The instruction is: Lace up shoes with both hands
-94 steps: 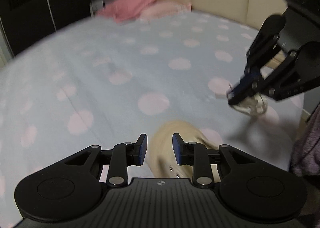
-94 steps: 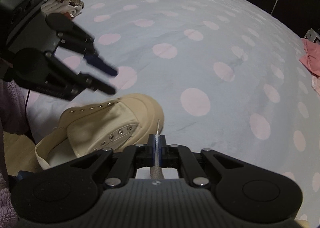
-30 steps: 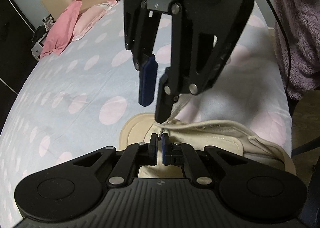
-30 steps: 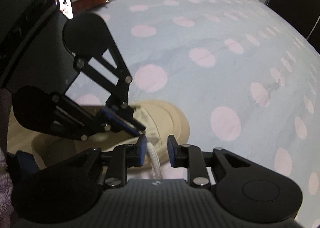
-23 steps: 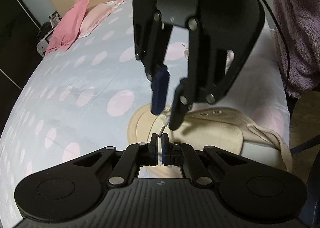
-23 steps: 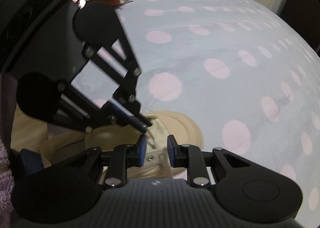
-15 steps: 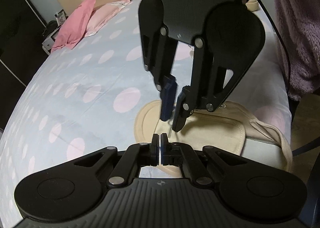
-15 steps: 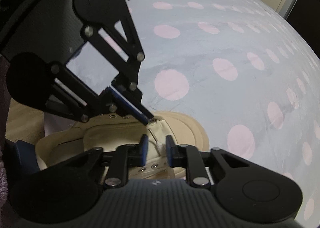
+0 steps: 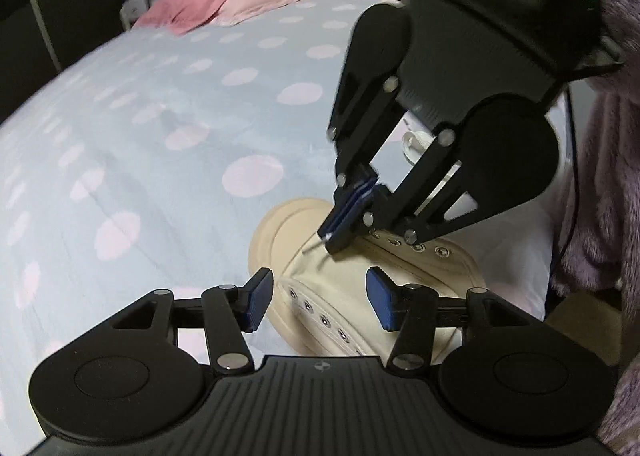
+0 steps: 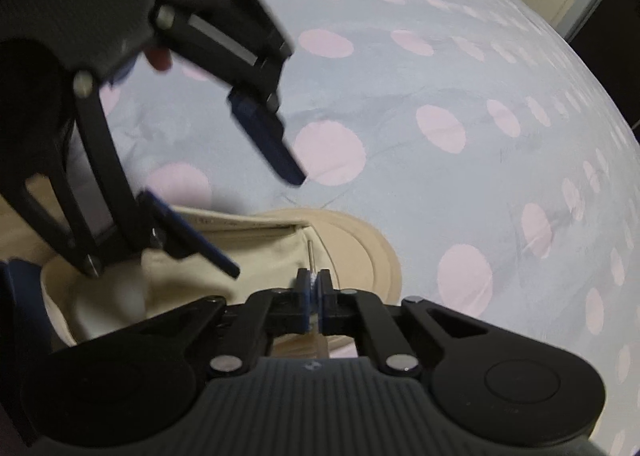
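Between right gripper jaws: lace tip.

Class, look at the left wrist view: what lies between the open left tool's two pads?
In the left wrist view, the cream shoe, its eyelet row showing, lies beyond the gap of the left tool; the pads touch nothing.

A bed with a pale blue, pink-dotted sheet is carrying a beige shoe and two pink pillows.
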`<control>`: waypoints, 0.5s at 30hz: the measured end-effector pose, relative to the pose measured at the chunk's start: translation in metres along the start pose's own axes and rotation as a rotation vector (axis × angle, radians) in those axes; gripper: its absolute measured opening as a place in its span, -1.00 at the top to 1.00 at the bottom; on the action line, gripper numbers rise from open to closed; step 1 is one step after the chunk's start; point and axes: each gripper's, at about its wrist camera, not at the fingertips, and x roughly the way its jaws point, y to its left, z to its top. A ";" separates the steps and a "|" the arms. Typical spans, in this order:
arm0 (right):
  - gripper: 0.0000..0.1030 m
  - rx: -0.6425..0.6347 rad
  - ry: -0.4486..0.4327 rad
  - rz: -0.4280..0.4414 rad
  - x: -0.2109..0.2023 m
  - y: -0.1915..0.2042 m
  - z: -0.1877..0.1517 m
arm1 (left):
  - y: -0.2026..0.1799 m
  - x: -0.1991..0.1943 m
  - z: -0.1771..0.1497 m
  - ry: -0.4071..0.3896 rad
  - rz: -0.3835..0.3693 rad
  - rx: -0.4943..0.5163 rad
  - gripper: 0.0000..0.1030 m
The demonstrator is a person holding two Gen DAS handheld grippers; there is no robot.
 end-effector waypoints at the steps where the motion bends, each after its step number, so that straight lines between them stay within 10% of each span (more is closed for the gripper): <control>1: 0.92 0.010 -0.005 0.001 -0.001 -0.002 0.000 | 0.002 0.001 -0.001 0.013 -0.004 -0.029 0.04; 15: 0.93 0.199 -0.183 0.094 -0.034 -0.012 0.021 | 0.024 -0.003 -0.002 0.072 -0.034 -0.150 0.58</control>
